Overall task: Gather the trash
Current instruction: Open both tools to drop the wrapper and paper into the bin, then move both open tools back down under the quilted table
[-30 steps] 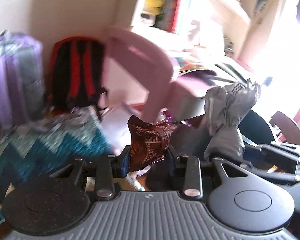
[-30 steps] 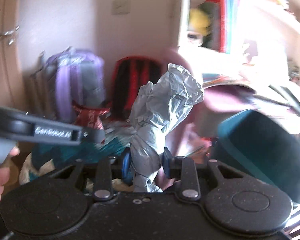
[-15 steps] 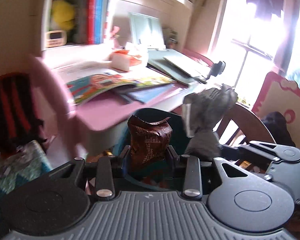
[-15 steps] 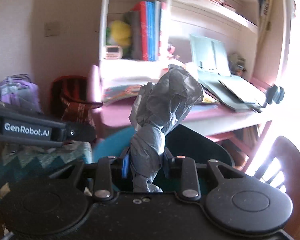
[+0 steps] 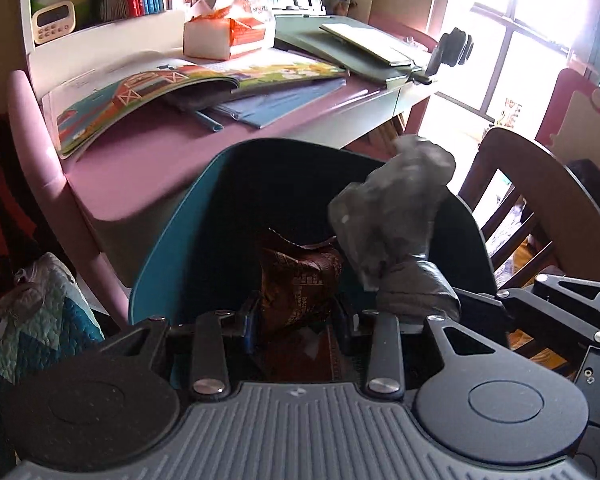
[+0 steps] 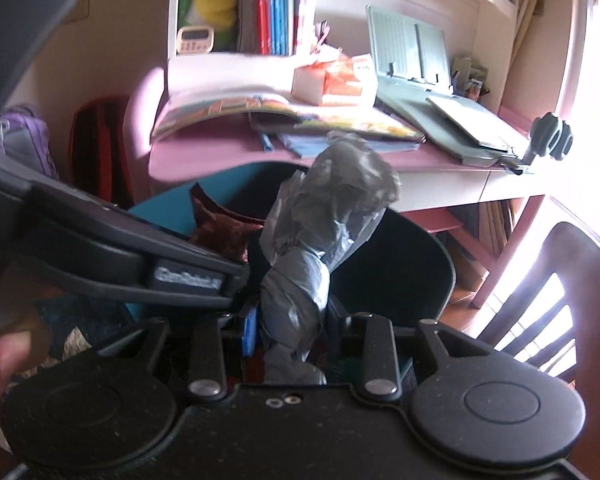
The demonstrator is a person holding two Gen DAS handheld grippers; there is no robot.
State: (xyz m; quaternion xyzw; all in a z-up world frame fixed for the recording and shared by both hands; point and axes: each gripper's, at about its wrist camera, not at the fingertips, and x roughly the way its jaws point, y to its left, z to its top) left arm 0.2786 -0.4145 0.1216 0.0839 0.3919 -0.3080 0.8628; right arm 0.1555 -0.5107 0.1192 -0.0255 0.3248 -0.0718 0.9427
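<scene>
Left gripper (image 5: 298, 314) pinches crumpled brown foil wrapper (image 5: 300, 280), right gripper (image 6: 290, 322) pinches twisted grey plastic bag (image 6: 320, 232), both above teal round bin's rim (image 5: 160, 248), w/ open bin mouth beneath

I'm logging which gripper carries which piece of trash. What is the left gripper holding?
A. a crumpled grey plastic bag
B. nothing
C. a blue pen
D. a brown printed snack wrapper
D: in the left wrist view the left gripper is clamped on the brown snack wrapper, while the grey plastic bag sits in the right gripper.
</scene>
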